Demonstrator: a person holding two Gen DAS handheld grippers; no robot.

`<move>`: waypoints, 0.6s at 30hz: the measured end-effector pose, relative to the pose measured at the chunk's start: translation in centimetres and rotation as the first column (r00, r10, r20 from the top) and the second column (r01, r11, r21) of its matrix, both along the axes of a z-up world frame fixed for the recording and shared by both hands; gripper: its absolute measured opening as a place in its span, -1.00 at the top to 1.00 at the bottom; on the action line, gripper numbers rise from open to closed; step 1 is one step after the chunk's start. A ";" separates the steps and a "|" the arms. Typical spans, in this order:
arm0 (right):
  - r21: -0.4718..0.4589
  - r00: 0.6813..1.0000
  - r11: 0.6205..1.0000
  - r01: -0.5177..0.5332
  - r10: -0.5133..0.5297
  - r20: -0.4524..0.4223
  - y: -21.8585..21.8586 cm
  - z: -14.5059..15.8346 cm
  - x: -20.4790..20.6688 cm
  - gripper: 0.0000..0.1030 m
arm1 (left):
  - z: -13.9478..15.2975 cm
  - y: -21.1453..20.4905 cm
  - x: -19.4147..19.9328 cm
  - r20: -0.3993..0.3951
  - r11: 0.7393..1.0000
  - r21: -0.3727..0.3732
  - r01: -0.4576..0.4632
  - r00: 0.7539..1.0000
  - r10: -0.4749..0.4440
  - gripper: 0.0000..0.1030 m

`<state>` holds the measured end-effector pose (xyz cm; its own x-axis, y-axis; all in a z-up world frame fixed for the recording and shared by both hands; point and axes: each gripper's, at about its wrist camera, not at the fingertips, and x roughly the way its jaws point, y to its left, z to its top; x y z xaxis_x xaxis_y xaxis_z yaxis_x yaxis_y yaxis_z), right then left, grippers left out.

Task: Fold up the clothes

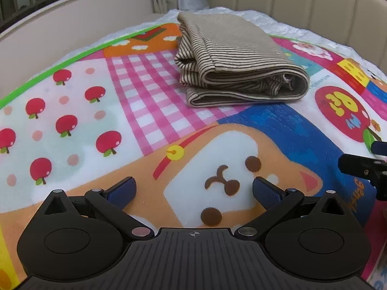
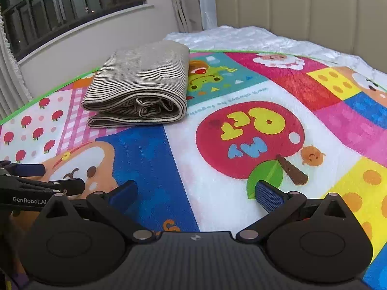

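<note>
A beige garment with thin dark stripes (image 1: pixel 232 60) lies folded into a thick stack on the colourful cartoon mat (image 1: pixel 84 111). In the right wrist view the same folded garment (image 2: pixel 140 89) sits at the upper left on the mat (image 2: pixel 241 101). My left gripper (image 1: pixel 193 188) hangs open over the bear face print, well short of the garment, with nothing between its blue pads. My right gripper (image 2: pixel 196 193) is open too, over the blue and white patch, and holds nothing. The left gripper (image 2: pixel 31 181) shows at the left edge of the right wrist view.
A beige padded headboard (image 2: pixel 302 7) stands behind the mat. A white sheet (image 2: pixel 241 36) shows past the mat's green border. A wall with a window and railing (image 2: pixel 72 2) lies to the left, curtains (image 2: pixel 186 0) beside it. Part of the right gripper (image 1: pixel 367 166) shows at the right edge.
</note>
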<state>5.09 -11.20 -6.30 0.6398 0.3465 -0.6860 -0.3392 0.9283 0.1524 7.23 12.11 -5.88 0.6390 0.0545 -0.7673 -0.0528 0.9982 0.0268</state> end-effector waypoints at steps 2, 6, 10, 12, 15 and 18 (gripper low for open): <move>-0.004 1.000 1.000 0.002 -0.002 -0.010 0.1 0.0 0.2 -1.00 | 0.0 0.0 0.1 -0.004 1.000 0.000 0.000 1.000 0.000 -1.00; -0.008 1.000 1.000 0.000 0.000 -0.019 0.1 0.1 0.4 -1.00 | -0.1 0.0 0.0 -0.002 1.000 0.003 0.003 1.000 -0.003 -1.00; -0.017 1.000 1.000 -0.008 0.007 -0.017 0.2 0.1 0.3 -1.00 | 0.0 -0.1 0.0 -0.002 1.000 0.001 0.006 1.000 -0.006 -1.00; -0.021 1.000 1.000 -0.012 0.012 -0.015 0.2 0.0 0.3 -1.00 | 0.0 0.0 0.0 -0.002 1.000 -0.002 0.009 1.000 -0.009 -1.00; -0.027 1.000 0.999 -0.021 0.021 -0.011 0.3 0.0 0.3 -1.00 | 0.0 0.1 0.0 -0.001 1.000 -0.006 0.011 1.000 -0.011 -1.00; -0.029 1.000 0.999 -0.029 0.029 -0.010 0.3 0.0 0.3 -1.00 | 0.0 0.1 0.1 -0.001 1.000 -0.006 0.015 1.000 -0.015 -1.00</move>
